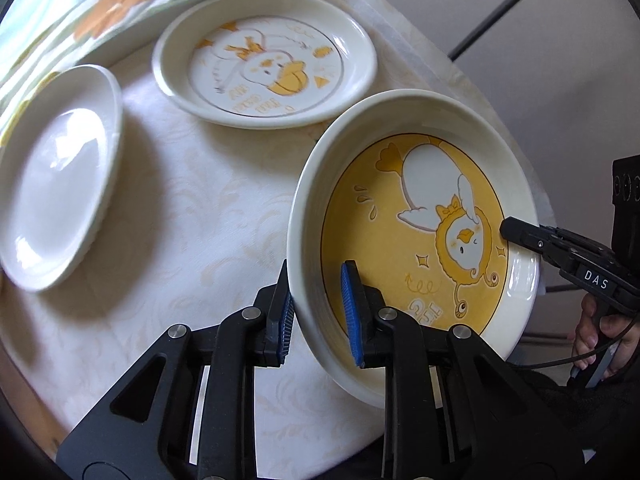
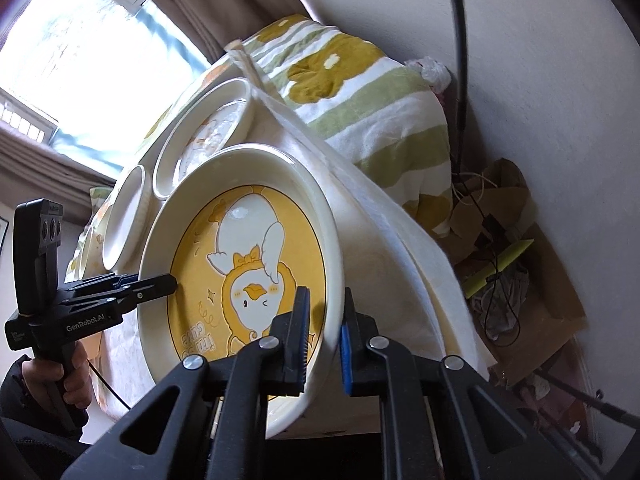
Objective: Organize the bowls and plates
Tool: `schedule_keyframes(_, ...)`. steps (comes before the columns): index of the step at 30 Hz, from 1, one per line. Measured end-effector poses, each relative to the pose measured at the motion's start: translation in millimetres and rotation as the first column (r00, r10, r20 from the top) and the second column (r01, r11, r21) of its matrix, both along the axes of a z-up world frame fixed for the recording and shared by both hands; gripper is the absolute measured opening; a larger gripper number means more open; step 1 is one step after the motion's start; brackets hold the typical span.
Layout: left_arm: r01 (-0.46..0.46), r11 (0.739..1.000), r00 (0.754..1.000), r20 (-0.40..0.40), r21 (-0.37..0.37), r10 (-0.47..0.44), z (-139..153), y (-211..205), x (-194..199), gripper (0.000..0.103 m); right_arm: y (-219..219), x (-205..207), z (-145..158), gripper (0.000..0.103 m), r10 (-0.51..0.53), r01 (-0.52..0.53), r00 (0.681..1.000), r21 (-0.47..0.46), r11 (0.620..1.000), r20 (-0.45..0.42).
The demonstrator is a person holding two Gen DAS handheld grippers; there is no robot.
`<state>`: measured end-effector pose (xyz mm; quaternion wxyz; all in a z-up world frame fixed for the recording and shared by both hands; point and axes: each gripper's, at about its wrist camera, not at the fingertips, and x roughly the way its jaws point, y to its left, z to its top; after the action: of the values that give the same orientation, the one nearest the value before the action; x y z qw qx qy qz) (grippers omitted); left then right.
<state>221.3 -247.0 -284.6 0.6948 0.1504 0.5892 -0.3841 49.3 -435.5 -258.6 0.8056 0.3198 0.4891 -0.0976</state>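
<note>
A deep cream bowl with a yellow duck picture (image 1: 412, 216) is held tilted above the table's near right part. My left gripper (image 1: 318, 314) is shut on its near-left rim, one blue pad inside, one outside. My right gripper (image 2: 324, 330) is shut on the opposite rim of the same bowl (image 2: 248, 264); it shows in the left wrist view (image 1: 520, 236) at the bowl's right side. A shallow duck-print plate (image 1: 264, 68) lies at the back. A plain white plate (image 1: 56, 176) lies at the left.
A white patterned cloth covers the round table (image 1: 192, 216). A green and orange striped blanket (image 2: 360, 92) is bunched behind it. A wall, cables and brown paper clutter (image 2: 516, 240) lie to the right, below the table edge.
</note>
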Motion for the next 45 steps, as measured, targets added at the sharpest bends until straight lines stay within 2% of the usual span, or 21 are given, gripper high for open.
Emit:
schedule_keyframes(6, -0.138, 0.989, 0.99, 0.033, -0.045, 0.14, 36.0, 55.1, -8.4, 0.019, 21.7, 21.8, 26.0, 0.012, 0.13, -0.129, 0.991, -0.021, 0.991, 0.021)
schedule_keyframes(10, -0.261, 0.964, 0.963, 0.06, -0.06, 0.264, 58.9, 104.2, -13.7, 0.019, 51.2, 47.7, 38.6, 0.012, 0.259, -0.258, 0.965, -0.026, 0.966, 0.042)
schedule_keyframes(17, -0.476, 0.879, 0.876, 0.074, -0.041, 0.477, 65.1, 208.7, -26.5, 0.019, 123.5, 99.7, 32.6, 0.012, 0.48, -0.48, 0.876, -0.009, 0.877, 0.049)
schedule_keyframes(22, -0.595, 0.804, 0.803, 0.036, -0.014, 0.595, 49.0, 281.4, -29.6, 0.019, 181.6, 123.2, 16.6, 0.012, 0.59, -0.591, 0.807, 0.02, 0.806, 0.031)
schedule_keyframes(28, -0.667, 0.744, 0.744, -0.004, 0.016, 0.668, 20.2, 343.7, -23.0, 0.019, 238.7, 144.9, -2.4, 0.012, 0.666, -0.665, 0.746, 0.043, 0.746, -0.015)
schedule_keyframes(34, -0.684, 0.728, 0.727, -0.038, 0.038, 0.685, -2.8, 372.7, -20.0, 0.019, 280.7, 151.4, -14.7, 0.012, 0.684, -0.682, 0.729, 0.043, 0.73, -0.042)
schedule_keyframes(39, -0.691, 0.722, 0.72, -0.057, 0.032, 0.692, -17.0, 372.8, -16.2, 0.019, 280.5, 150.9, -23.1, 0.012, 0.675, -0.674, 0.736, 0.047, 0.737, -0.046)
schedule_keyframes(45, -0.682, 0.73, 0.729, -0.046, 0.038, 0.683, -22.4, 367.8, -15.6, 0.019, 284.2, 152.7, -27.7, 0.012, 0.664, -0.663, 0.745, 0.041, 0.748, -0.069)
